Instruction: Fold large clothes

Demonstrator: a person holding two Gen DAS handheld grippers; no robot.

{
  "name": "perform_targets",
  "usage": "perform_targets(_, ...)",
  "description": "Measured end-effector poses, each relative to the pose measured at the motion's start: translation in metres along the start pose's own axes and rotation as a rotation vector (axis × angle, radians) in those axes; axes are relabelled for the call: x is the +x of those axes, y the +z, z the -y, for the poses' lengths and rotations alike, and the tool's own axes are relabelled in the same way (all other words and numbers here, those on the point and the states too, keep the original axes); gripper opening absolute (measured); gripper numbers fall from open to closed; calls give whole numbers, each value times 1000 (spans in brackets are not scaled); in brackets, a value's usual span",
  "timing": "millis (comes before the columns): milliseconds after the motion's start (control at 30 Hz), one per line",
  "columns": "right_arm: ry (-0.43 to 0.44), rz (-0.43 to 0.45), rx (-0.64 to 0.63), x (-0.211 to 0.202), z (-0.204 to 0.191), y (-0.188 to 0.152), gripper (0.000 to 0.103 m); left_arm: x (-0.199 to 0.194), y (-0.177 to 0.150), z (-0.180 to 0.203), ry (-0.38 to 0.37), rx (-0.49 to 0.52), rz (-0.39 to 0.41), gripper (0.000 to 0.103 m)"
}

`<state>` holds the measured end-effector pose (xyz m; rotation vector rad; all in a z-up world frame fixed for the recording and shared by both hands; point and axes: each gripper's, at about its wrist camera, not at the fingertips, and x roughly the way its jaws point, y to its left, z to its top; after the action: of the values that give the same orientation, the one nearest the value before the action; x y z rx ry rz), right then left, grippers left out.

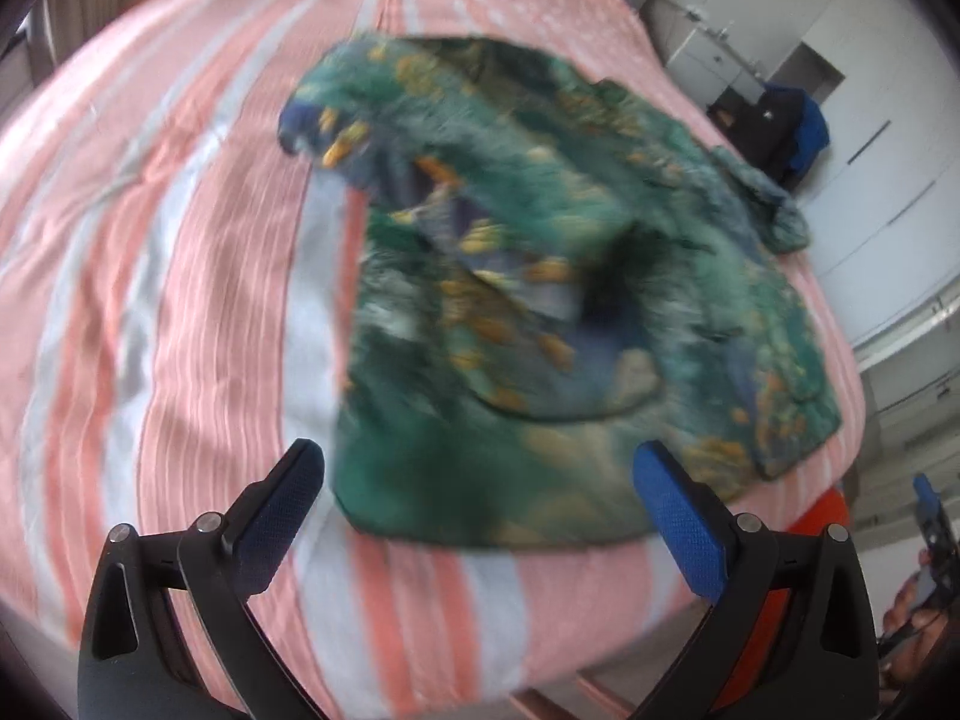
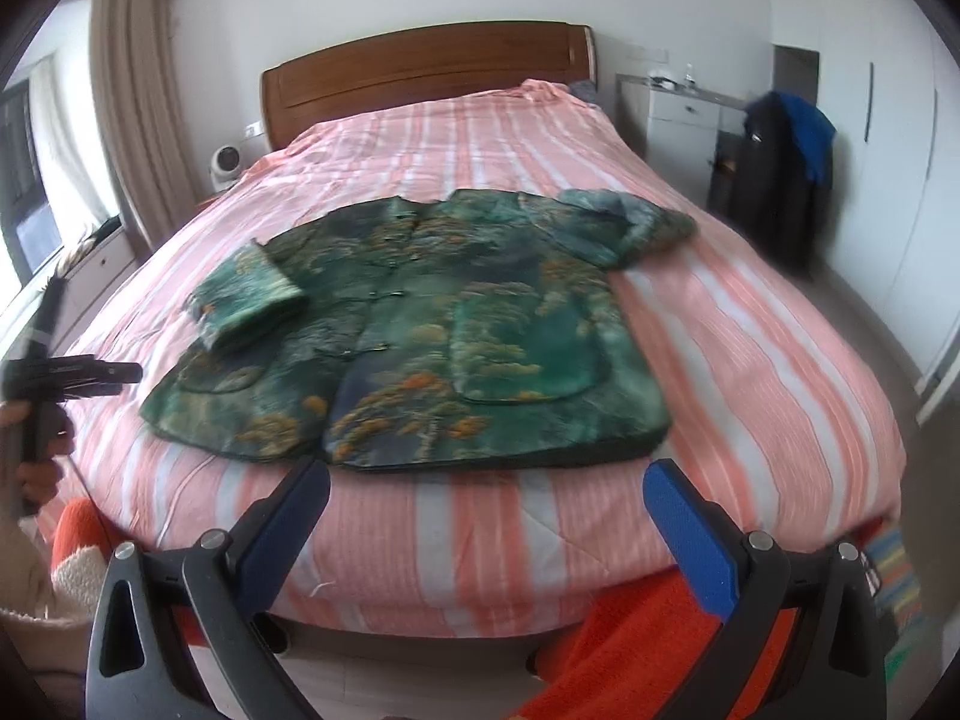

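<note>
Right gripper (image 2: 486,498) spread; jacket (image 2: 420,330) flat, collar toward headboard (image 2: 420,69).

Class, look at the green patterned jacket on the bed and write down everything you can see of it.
The jacket is dark green with orange, yellow and blue landscape-like print, in a smooth, slightly shiny-looking fabric. It lies flat, front up, on the pink-and-white striped bedspread, hem toward the foot of the bed. Small fastenings run down its front and patch pockets sit near the hem. One sleeve is folded in across the body; the other is bunched at the far side. Neither open gripper touches it.
</note>
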<state>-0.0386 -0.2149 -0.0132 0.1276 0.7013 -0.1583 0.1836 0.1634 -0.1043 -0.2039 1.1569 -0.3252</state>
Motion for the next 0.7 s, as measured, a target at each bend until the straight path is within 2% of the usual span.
perform_targets(67, 7, 20, -4, 0, 10, 2, 103, 27, 10, -17, 26, -22, -50, 103)
perform_targets(133, 36, 42, -18, 7, 28, 8, 103, 47, 14, -25, 2, -37, -90, 102)
perform_targets(200, 58, 17, -11, 26, 51, 15, 103, 54, 15, -28, -11, -45, -93, 102)
perform_targets(233, 85, -25, 19, 45, 71, 19, 103, 53, 15, -27, -20, -43, -82, 98)
perform_targets(267, 101, -59, 50, 60, 86, 21, 103, 53, 14, -25, -31, -42, -80, 93)
perform_targets(300, 108, -94, 83, 74, 100, 23, 103, 53, 13, -22, -46, -42, -88, 67)
perform_targets(333, 114, -151, 133, 98, 120, 24, 103, 54, 11, -18, -55, -42, -105, 47)
perform_targets(433, 158, -231, 205, 144, 151, 25, 103, 48, 7, -12, -46, -33, -100, 23)
perform_targets(500, 189, -284, 264, 178, 168, 26, 101, 41, 7, -11, -45, -49, -87, 18)
perform_targets(600, 269, -369, 331, 208, 176, 25, 76, 22, 0, -11, -70, -74, -62, 15)
perform_targets(633, 302, -396, 345, 216, 173, 25, 60, 16, -4, -13, -83, -82, -58, 14)
perform_targets(667, 305, -401, 333, 218, 169, 26, 50, 11, -8, -13, -93, -90, -58, 14)
perform_targets(700, 290, -400, 308, 219, 165, 29, 46, 7, -13, -14, -104, -100, -60, 14)
